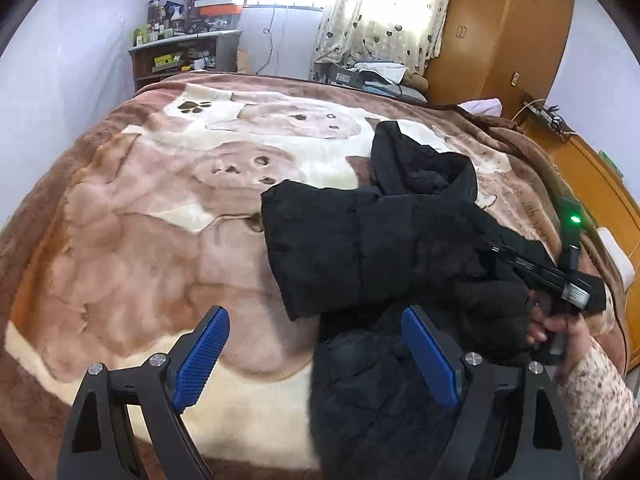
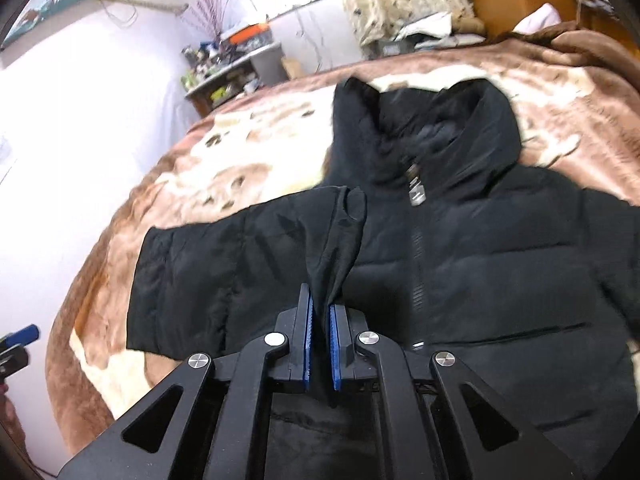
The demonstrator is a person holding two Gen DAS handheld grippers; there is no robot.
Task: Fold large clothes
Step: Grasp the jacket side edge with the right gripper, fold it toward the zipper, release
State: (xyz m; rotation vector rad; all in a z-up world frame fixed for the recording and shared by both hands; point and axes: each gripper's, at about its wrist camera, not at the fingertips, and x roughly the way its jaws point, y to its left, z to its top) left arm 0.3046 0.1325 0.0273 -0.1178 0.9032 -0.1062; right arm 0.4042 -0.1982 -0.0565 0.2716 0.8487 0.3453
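Note:
A black hooded puffer jacket (image 2: pixel 480 264) lies front-up on the bed, hood toward the far side, one sleeve (image 2: pixel 200 264) stretched out to the left. It also shows in the left wrist view (image 1: pixel 360 248). My right gripper (image 2: pixel 320 312) is shut on a fold of the jacket's black fabric near the sleeve and chest and lifts it a little. In the left wrist view the right gripper's body (image 1: pixel 560 280) sits over the jacket's right part. My left gripper (image 1: pixel 316 344) is open and empty, low above the blanket at the jacket's near edge.
The bed is covered by a brown and cream animal-print blanket (image 1: pixel 140 220). A cluttered shelf (image 1: pixel 180 56) stands beyond the bed, a curtained window (image 1: pixel 380 8) and a wooden wardrobe (image 1: pixel 500 32) at the back right. A wooden bed frame (image 1: pixel 600 184) runs along the right.

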